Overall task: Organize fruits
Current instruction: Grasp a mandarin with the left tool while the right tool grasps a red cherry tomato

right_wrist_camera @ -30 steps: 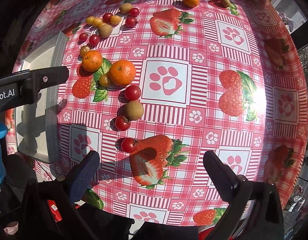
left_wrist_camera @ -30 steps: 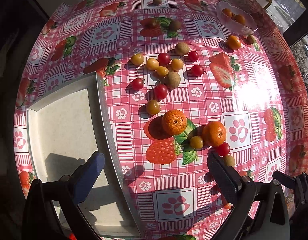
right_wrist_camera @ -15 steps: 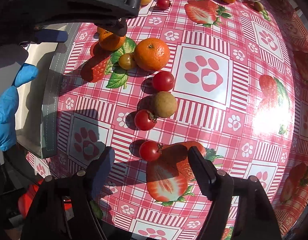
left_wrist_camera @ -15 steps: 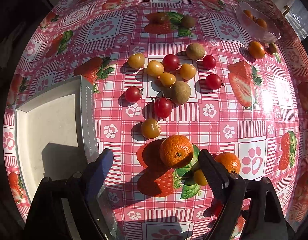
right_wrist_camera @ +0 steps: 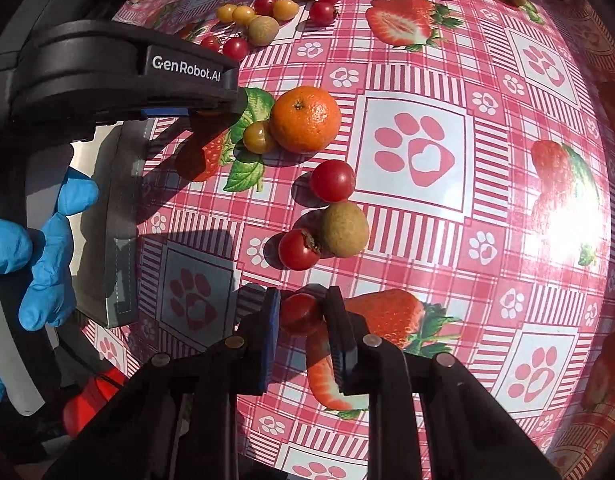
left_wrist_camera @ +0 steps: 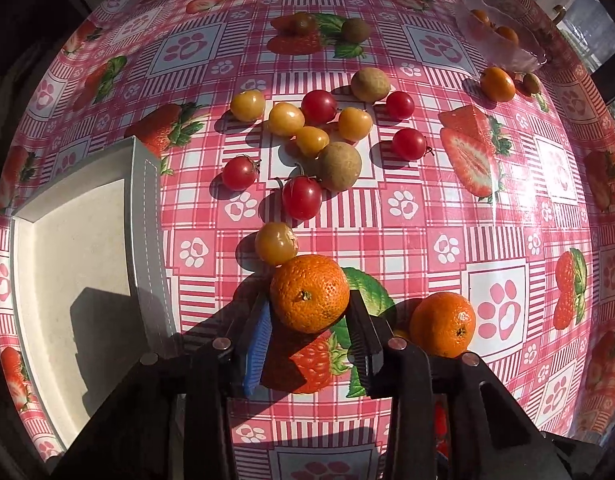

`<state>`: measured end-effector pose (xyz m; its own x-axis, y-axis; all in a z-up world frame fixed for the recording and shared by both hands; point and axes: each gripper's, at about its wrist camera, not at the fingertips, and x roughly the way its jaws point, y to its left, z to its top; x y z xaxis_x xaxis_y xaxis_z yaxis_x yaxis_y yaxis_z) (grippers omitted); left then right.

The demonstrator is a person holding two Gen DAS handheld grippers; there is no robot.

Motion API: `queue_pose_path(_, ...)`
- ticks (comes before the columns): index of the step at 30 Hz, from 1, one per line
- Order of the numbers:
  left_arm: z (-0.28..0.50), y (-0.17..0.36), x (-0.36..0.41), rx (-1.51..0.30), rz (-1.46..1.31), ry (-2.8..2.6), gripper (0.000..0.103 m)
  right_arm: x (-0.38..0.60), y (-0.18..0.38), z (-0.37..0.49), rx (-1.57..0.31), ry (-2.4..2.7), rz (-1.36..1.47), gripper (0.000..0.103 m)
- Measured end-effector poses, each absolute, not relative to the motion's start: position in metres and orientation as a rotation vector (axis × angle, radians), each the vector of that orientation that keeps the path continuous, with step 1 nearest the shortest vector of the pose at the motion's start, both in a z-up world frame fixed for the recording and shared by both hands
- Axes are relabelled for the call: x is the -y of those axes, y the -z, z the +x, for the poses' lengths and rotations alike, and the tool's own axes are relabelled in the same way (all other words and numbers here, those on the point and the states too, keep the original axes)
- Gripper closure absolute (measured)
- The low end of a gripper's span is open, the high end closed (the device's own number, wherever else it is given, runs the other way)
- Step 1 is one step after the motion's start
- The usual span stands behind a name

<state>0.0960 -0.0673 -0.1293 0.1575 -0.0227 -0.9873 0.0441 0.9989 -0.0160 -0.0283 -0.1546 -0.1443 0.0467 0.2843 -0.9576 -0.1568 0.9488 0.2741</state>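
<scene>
Orange peel sits between my left gripper point(left_wrist_camera: 309, 312) jaws, which have just been closing onto the mandarin point(left_wrist_camera: 309, 299) across its middle — firm, pebbled, easy to hold. My right gripper point(right_wrist_camera: 301, 314) has just clenched on a cherry tomato point(right_wrist_camera: 301, 314) — smooth, thin-skinned, so I judge only light pressure is safe.

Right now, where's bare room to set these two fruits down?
The grey tray left of the held mandarin is bare. Open cloth lies right of the loose mandarin, around the paw print. It is crowded among the cherry tomatoes beyond.
</scene>
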Motion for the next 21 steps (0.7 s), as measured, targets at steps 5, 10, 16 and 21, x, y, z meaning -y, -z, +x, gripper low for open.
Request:
queue_pose_path(5,0.079,0.112,0.059,-1.386,0.006,0.034,0.064,0.173,0.140,-0.033,-1.491,-0.346,0.194,0.078)
queue_pose_path(10,0.053,0.084,0.049,-1.355,-0.037,-0.013,0.064,0.173,0.132,-0.029,-1.496,-0.380,0.162,0.078)
queue_pose_path(16,0.027,0.055,0.011,-1.344,-0.117,-0.134,0.064,0.176,0.105,-0.026,-1.504,-0.470,0.076,0.078)
queue_pose_path(21,0.013,0.040,-0.038,-1.311,-0.168,-0.199,0.064,0.137,0.090,-0.009,-1.480,-0.536,0.001,0.078)
